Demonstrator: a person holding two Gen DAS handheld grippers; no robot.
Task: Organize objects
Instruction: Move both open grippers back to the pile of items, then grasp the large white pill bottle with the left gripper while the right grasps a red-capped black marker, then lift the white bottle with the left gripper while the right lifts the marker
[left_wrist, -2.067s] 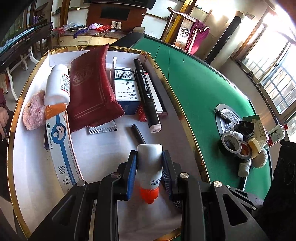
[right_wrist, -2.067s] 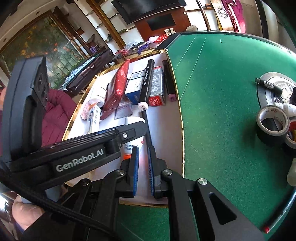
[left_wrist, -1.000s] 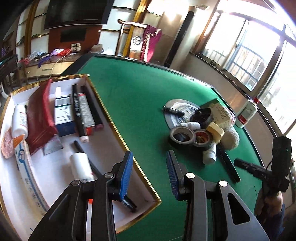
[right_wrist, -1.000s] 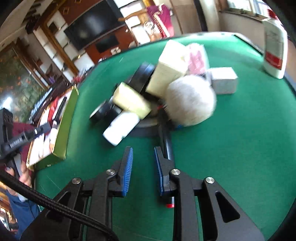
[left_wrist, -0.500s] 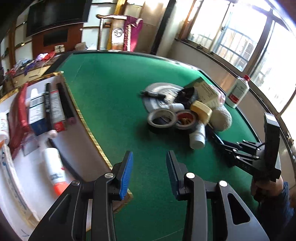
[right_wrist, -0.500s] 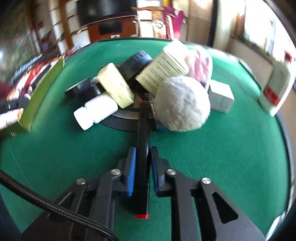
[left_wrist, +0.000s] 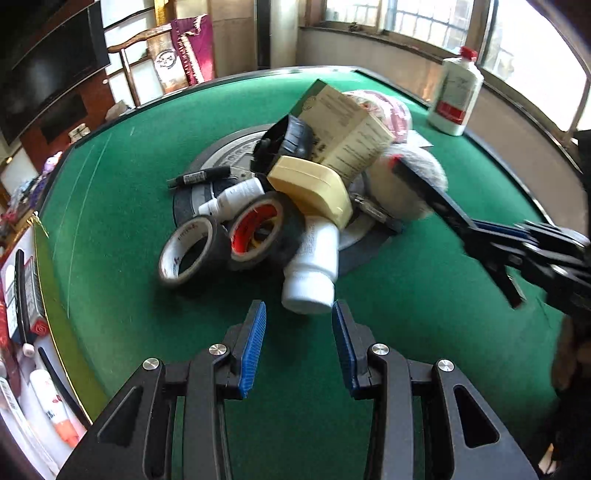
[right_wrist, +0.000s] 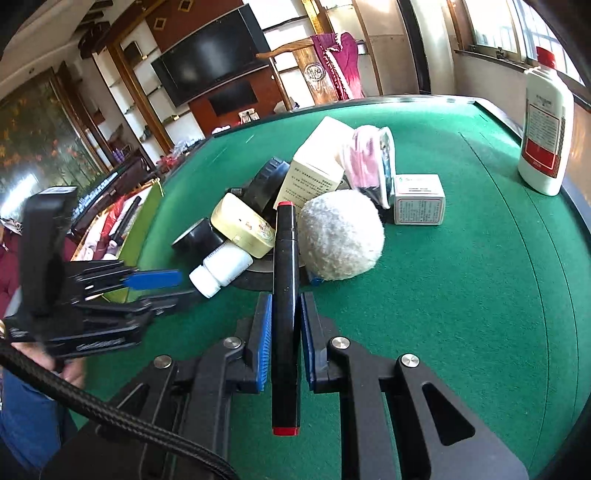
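From the left wrist view, the left tongs (left_wrist: 298, 332) hang wide apart and empty over the green counter (left_wrist: 424, 306), just short of the pile. A white bottle (left_wrist: 314, 266) lies on its side with its cap end aimed at the gap between the blue pads. Beside it two tape rolls (left_wrist: 192, 251) stand on edge, and a cream case (left_wrist: 314, 188) leans over them with a printed box (left_wrist: 343, 133) tilted above. A black pen (left_wrist: 201, 178) lies across a round grey disc (left_wrist: 221, 155) under the heap. At the left edge a gold-rimmed tray (left_wrist: 59, 317) holds a white tube with an orange cap, dark markers and small boxes. On the right, the marker (left_wrist: 428, 192) is blurred, slanting from its red tip by the fluffy ball (left_wrist: 402, 199) down into the right tongs (left_wrist: 495, 236). A white bottle with a red label (left_wrist: 456, 96) stands upright far off.

From the right wrist view, the right tongs (right_wrist: 285, 325) are narrowed onto the marker (right_wrist: 285, 314), which is raised above the counter. It is long, glossy black, with a red band at each end. Its long axis runs along the fingers: one end points forward into the pile, between the cream case (right_wrist: 243, 225) and the fluffy ball (right_wrist: 340, 240); the other sticks back past the pads. A small white box (right_wrist: 419, 199) sits just right of the ball. The left tongs (right_wrist: 159, 288) show at the left, spread, near the white bottle (right_wrist: 221, 269).
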